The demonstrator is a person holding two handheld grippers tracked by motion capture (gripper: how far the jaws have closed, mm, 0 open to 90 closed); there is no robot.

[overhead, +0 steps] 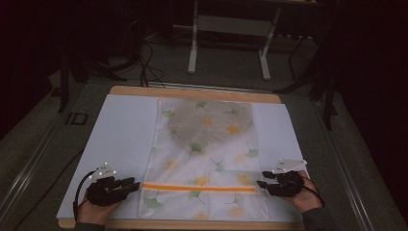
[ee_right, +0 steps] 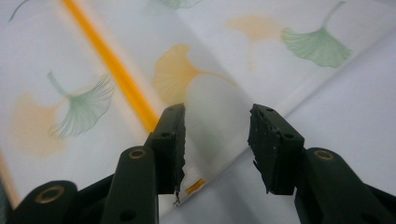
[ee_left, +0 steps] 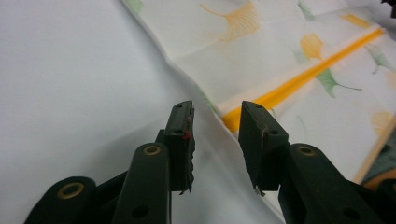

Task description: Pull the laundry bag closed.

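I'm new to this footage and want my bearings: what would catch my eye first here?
The pale cloth printed with green and yellow ginkgo leaves lies flat down the middle of the white sheet, with a bright orange stripe across its near end. The left gripper and right gripper sit at the stripe's two ends, fingers open at the cloth's side edges.

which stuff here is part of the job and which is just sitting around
In the job:
- leaf-print cloth with its orange stripe
- left gripper, open at the cloth's left edge
- right gripper, open at its right edge

Just there:
- white sheet under the cloth
- wooden table
- metal stand on the floor behind
- floor cables
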